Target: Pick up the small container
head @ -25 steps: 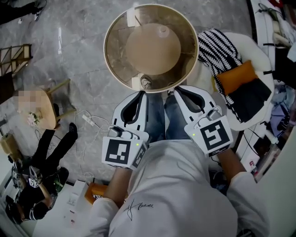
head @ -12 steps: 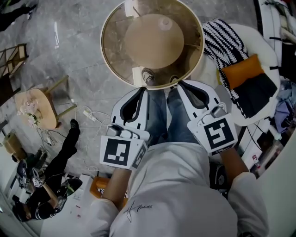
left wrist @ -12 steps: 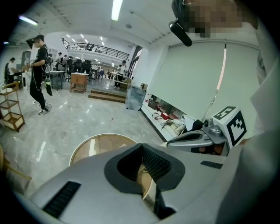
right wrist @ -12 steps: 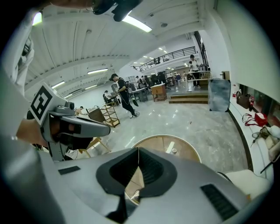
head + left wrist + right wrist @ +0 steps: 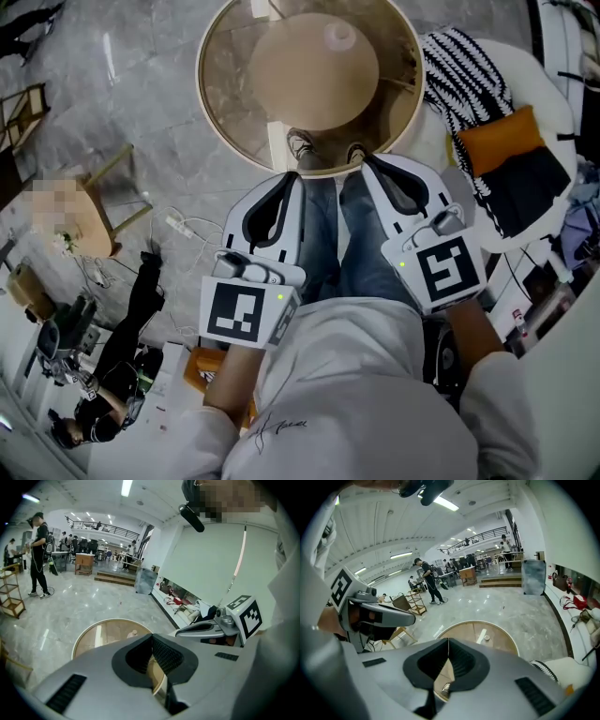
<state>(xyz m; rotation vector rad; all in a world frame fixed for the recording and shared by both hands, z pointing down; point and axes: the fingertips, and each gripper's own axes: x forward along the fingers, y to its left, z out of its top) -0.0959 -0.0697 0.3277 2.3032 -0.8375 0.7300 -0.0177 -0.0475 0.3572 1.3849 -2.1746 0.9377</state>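
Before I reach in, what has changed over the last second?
Nothing was grasped or released. Only the head view shifted: the round table sits higher in frame, and the person's shoes show more fully at its near edge. The left gripper and right gripper remain shut and empty over the lap; the small container remains on the table, untouched.

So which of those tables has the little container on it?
The big round glass-topped table straight ahead, holding the small container; the other is a little wooden table at the left.
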